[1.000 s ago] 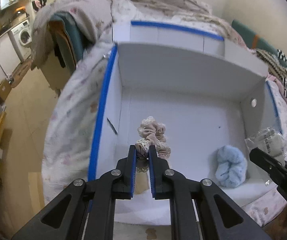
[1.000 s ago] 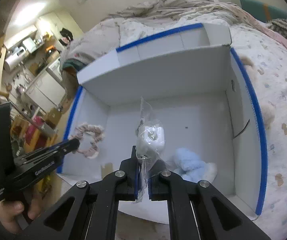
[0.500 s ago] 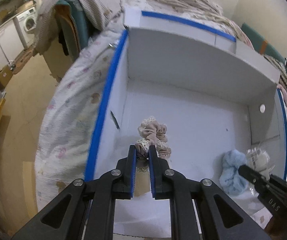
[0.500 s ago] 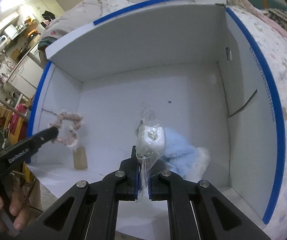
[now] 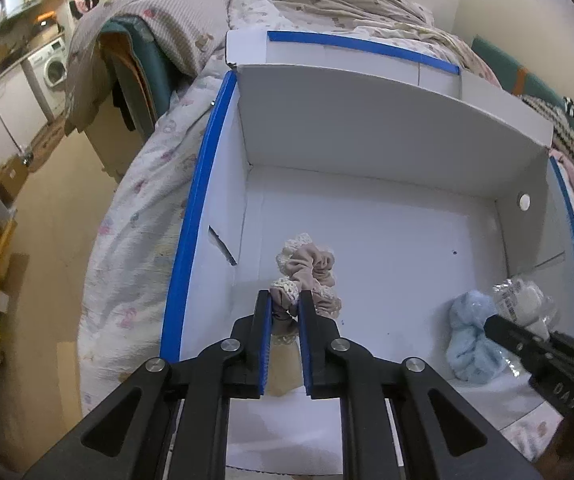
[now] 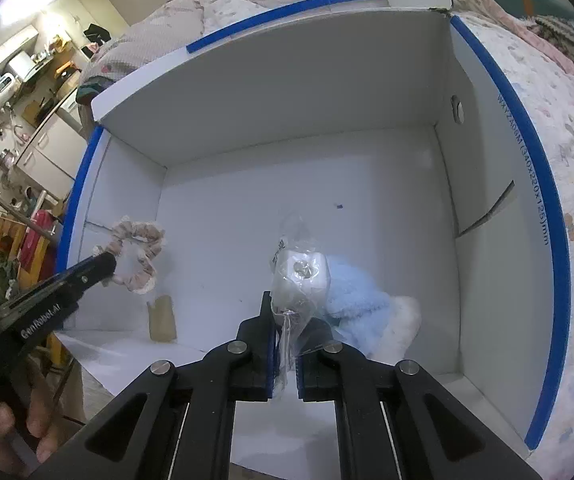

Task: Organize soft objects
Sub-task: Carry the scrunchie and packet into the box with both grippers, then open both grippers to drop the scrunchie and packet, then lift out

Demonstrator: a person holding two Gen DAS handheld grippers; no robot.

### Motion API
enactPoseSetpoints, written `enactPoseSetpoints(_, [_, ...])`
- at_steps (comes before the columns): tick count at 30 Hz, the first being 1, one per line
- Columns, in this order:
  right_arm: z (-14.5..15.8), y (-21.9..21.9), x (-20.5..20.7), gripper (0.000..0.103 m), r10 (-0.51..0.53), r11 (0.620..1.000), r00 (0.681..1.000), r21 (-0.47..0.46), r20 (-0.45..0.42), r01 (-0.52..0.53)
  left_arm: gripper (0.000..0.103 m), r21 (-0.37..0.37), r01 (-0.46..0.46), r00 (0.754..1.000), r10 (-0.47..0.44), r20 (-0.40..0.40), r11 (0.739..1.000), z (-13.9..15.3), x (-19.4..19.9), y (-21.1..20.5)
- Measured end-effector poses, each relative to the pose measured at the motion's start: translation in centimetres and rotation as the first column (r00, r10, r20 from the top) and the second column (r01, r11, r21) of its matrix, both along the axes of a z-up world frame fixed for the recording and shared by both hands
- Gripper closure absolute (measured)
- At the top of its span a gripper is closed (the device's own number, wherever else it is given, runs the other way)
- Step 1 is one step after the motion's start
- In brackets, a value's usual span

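Left tool (image 5: 284,312): closed on pink lace-trimmed scrunchie (image 5: 309,268), pinched at near edge of loop, rest hanging free ahead of the tips. From right wrist view, same scrunchie (image 6: 137,254) dangling over near-left corner of white box (image 6: 295,92), seemingly clear of the floor.

Right tool (image 6: 285,320): narrow gap, clamped on neck of clear plastic bag (image 6: 297,276) holding something white and soft. Bag upright above tips, just in front of fluffy blue scrunchie (image 6: 361,302), which lies on box floor toward near-right corner.

Change over the last second: both tools carried forward and down, from above the near rim to well inside the box walls. Box floor now filling both views; bag now close over blue scrunchie rather than high above it. Grips unchanged on both sides.

Meaning for task, as a judgement: carry stage finished, placing stage at hand. Two items ready for release, one already lying inside. Likely next: open both, pink left, bag right. Risk: bag film clinging to pad on release.

Outward: box sits on bed (image 5: 139,216) with floral cover; kitchen clutter beyond the bed's left edge.
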State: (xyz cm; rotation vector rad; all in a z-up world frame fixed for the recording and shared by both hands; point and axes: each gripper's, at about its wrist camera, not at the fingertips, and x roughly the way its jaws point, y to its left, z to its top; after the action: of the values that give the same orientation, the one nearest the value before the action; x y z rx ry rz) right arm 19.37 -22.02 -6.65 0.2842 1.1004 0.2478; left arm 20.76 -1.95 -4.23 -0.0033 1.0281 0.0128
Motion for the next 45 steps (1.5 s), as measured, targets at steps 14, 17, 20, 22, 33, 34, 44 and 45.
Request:
enactPoseSetpoints(14, [0.9, -1.0, -0.6, 0.038, -0.043, 0.999, 0.998, 0.013, 0.055, 0.042, 0.082, 0.044, 0.032, 0.998, -0.034, 0.044, 0.999, 0.7, -0.6, -0.6])
enactPoseSetpoints(17, [1.5, -1.1, -0.7, 0.036, -0.054, 0.999, 0.995, 0.013, 0.083, 0.053, 0.077, 0.044, 0.029, 0.998, -0.031, 0.048, 0.999, 0.8, -0.6, -0.5])
enactPoseSetpoints(20, [2.2, -1.2, -1.0, 0.010, -0.068, 0.998, 0.990, 0.017, 0.120, 0.067, 0.058, 0.040, 0.019, 0.998, -0.021, 0.056, 0.999, 1.1, -0.7, -0.4])
enactPoseSetpoints(22, [2.5, -1.5, -1.2, 0.000, -0.088, 0.996, 0.986, 0.038, 0.141, 0.084, 0.057, 0.029, 0.013, 0.997, -0.015, 0.070, 1.000, 1.5, -0.9, -0.4])
enactPoseSetpoints(33, [3.9, -2.3, -2.6, 0.000, -0.170, 0.985, 0.967, 0.073, 0.191, 0.159, 0.034, -0.036, 0.016, 0.994, -0.012, 0.109, 0.999, 3.5, -2.9, 0.2])
enactPoseSetpoints(34, [4.0, -2.2, -2.7, 0.000, -0.167, 0.986, 0.966, 0.060, 0.197, 0.159, 0.034, -0.031, 0.012, 0.994, -0.009, 0.108, 0.999, 3.6, -3.1, 0.3])
enactPoseSetpoints(44, [4.6, -2.2, -4.8, 0.000, -0.156, 0.988, 0.967, 0.018, 0.199, 0.156, 0.033, -0.055, -0.050, 0.995, 0.054, 0.086, 0.997, 4.1, -5.2, 2.4])
enactPoseSetpoints(45, [4.7, -2.2, -5.1, 0.000, -0.156, 0.988, 0.968, 0.017, 0.197, 0.156, 0.033, -0.048, -0.056, 0.995, 0.060, 0.084, 0.997, 4.1, -5.4, 2.5])
